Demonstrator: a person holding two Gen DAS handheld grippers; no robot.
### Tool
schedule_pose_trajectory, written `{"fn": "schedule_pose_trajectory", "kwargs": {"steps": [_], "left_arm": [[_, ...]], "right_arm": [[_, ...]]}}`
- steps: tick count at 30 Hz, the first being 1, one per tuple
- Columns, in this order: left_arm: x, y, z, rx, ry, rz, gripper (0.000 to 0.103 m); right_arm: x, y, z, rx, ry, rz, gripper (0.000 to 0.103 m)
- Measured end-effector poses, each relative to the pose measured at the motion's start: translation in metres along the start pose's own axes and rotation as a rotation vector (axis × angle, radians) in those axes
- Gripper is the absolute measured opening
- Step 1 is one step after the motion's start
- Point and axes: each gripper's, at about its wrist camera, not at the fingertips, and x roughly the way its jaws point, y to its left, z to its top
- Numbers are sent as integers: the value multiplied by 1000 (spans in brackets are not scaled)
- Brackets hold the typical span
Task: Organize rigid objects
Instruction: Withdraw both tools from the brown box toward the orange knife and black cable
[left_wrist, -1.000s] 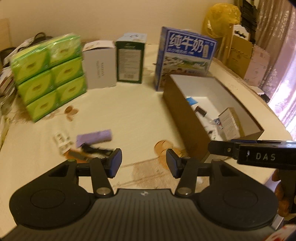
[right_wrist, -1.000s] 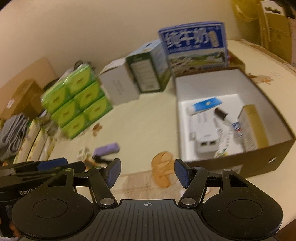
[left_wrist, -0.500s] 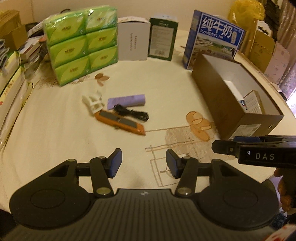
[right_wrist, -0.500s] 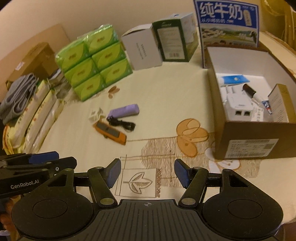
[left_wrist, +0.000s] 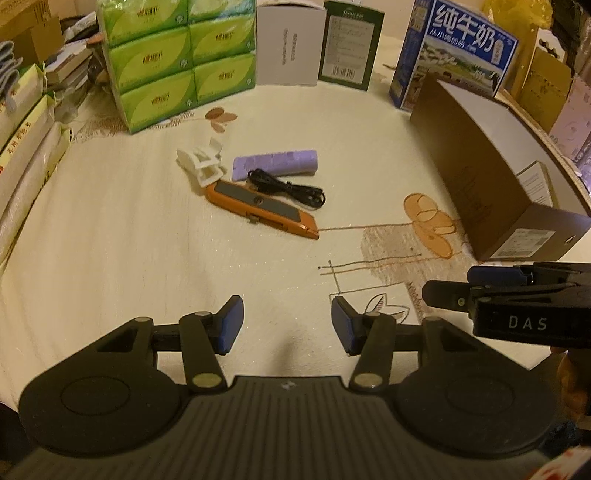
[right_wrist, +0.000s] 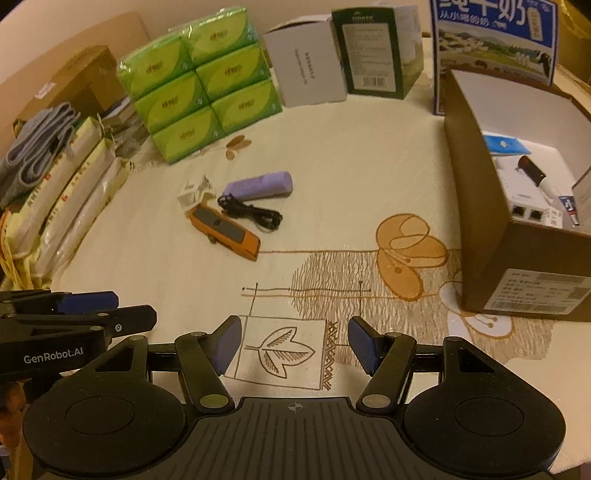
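The rigid objects are lying in a small cluster in the middle of the table (left_wrist: 110, 240): an orange utility knife (left_wrist: 260, 208), a purple bar-shaped case (left_wrist: 275, 165), a coiled black cable (left_wrist: 286, 186) and a white plastic clip (left_wrist: 201, 164). They are touching or overlapping one another, well apart from the brown box (right_wrist: 480, 206) on the right, which is already holding a white network adapter (right_wrist: 521, 201), a blue packet (right_wrist: 506, 144) and a marker (right_wrist: 532, 170).

I am holding the left tongs (left_wrist: 287, 325) and the right tongs (right_wrist: 294, 345) released, jaws parted with nothing between them, both hovering over the printed tablecloth short of the cluster.

I judge the step in hand to be the reach for a first piece. The knife is lying nearest to me, so I am thinking of taking it across its narrow body near the middle, with the jaws square to its long axis. The cable is lying against the knife's far edge and the clip is touching its far end, so a low, slow closing should avoid dragging them along. The box's near wall is tall, so whatever I am lifting must be clearing the rim.

Readable writing: "GenRobot.AI" on the left tongs' body, "DAS" on the right tongs' body (left_wrist: 524, 302), and the Chinese characters "纯牛奶" on the blue milk carton (left_wrist: 458, 48). The green tissue packs (left_wrist: 177, 62) carry print too small for me to read.
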Motion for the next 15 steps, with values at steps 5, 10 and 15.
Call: {"fn": "schedule_pose_trajectory", "kwargs": {"steps": [5, 10, 15], "left_arm": [[16, 6, -1, -9, 33, 13, 48], [30, 12, 0, -21, 55, 20, 48], [44, 17, 4, -33, 70, 22, 48]], "right_arm": [[18, -1, 1, -12, 26, -5, 61], [34, -3, 4, -18, 39, -7, 61], [49, -6, 10, -23, 48, -11, 61]]}}
